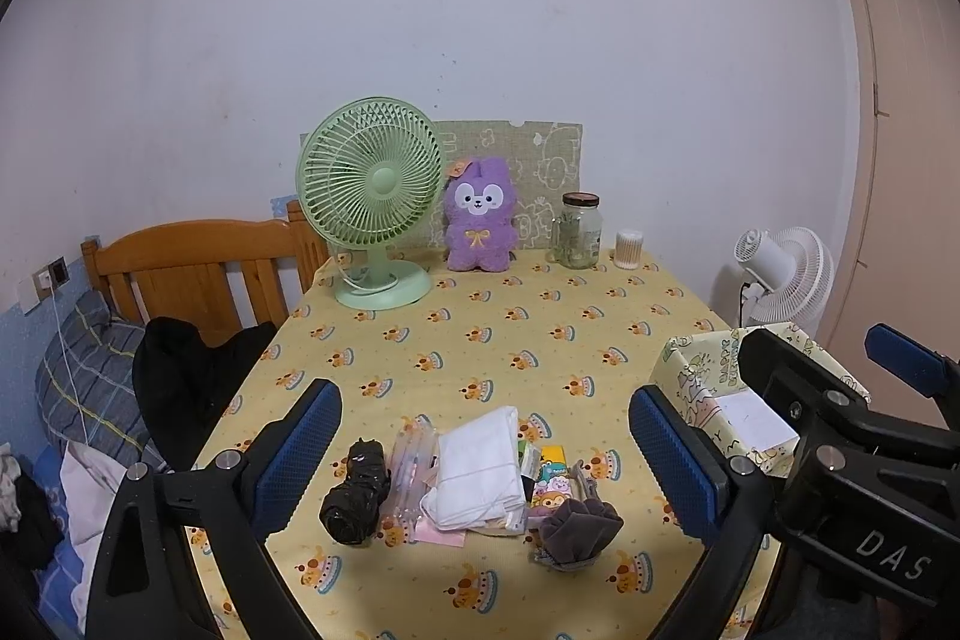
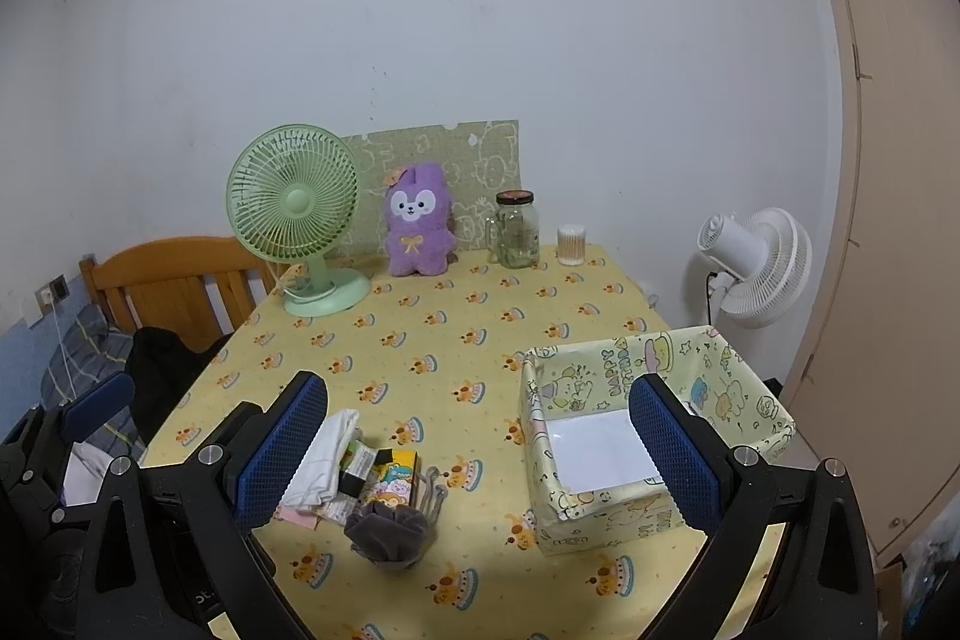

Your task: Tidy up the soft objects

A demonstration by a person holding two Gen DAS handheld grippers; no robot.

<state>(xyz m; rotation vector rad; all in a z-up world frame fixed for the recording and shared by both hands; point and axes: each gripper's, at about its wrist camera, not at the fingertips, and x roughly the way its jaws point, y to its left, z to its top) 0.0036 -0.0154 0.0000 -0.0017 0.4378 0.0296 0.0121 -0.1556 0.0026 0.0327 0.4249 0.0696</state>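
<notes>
I have both claws hovering over the near edge of the counter (image 1: 480, 340), which wears a yellow cloth printed with small cakes. My left claw (image 1: 486, 460) is spread wide, its blue pads (image 1: 300, 454) apart and pinching nothing; the pile of soft things sits between them in the left wrist view. My right claw (image 2: 480, 454) is likewise spread wide and empty.

In the left wrist view the pile runs from 7 to 5 o'clock. A black crumpled bundle (image 1: 354, 496) lies at 7, just beside a clear plastic packet (image 1: 408, 472). A folded white cloth (image 1: 480, 466) rests at 6, touching the packet and partly lying over a pink sheet (image 1: 441, 535). A colourful cartoon packet (image 1: 552, 484) pokes out beside the cloth, and a grey scrunchie (image 1: 576, 523) sits at 5, nearest me, with a hair clip (image 1: 585, 481) just behind it.

The patterned paper box (image 2: 600, 382) stands open at 3 o'clock in the right wrist view, well apart from the pile, with a white bottom (image 2: 600, 451) and nothing inside that I can see.

At 12 o'clock, along the far edge against the wall, stand a green desk fan (image 1: 372, 196), a purple plush (image 1: 480, 214), a glass jar (image 1: 579, 229) and a tub of cotton swabs (image 1: 629, 249). A white floor fan (image 2: 756, 265) stands off the counter at 2, and a wooden headboard (image 1: 192, 268) at 9.
</notes>
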